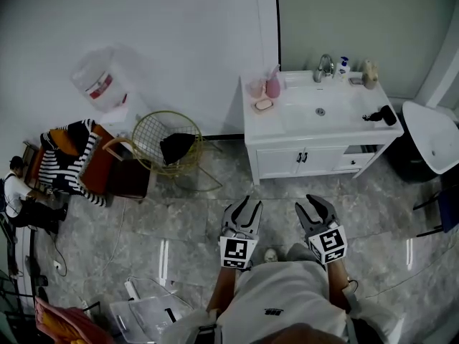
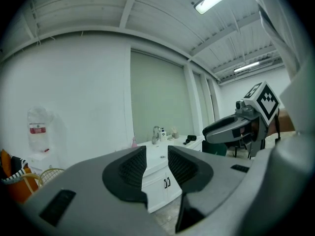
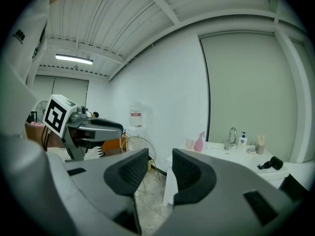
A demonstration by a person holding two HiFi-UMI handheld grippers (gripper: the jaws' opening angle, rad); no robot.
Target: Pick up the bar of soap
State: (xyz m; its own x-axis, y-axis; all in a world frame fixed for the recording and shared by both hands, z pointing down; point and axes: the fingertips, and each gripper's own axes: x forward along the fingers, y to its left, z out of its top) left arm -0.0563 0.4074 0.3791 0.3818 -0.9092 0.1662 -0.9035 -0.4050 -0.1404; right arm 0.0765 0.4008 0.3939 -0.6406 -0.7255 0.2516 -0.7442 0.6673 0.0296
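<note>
The bar of soap (image 1: 264,104) is a pale pink block in a small dish at the left end of the white vanity top (image 1: 358,110), far ahead of both grippers. My left gripper (image 1: 242,208) and right gripper (image 1: 315,206) are held side by side over the tiled floor, pointing at the vanity. In the left gripper view the left gripper (image 2: 157,157) has a narrow gap between its jaws, with nothing in it. The right gripper (image 3: 161,163) stands likewise, slightly open on nothing. The soap itself is too small to make out in either gripper view.
A pink spray bottle (image 1: 273,84) and a cup (image 1: 255,87) stand behind the soap. A faucet (image 1: 325,67), a dispenser (image 1: 343,64) and a black hair dryer (image 1: 382,115) share the top. A wire chair (image 1: 166,142) stands left of the vanity. A person (image 1: 14,192) sits far left.
</note>
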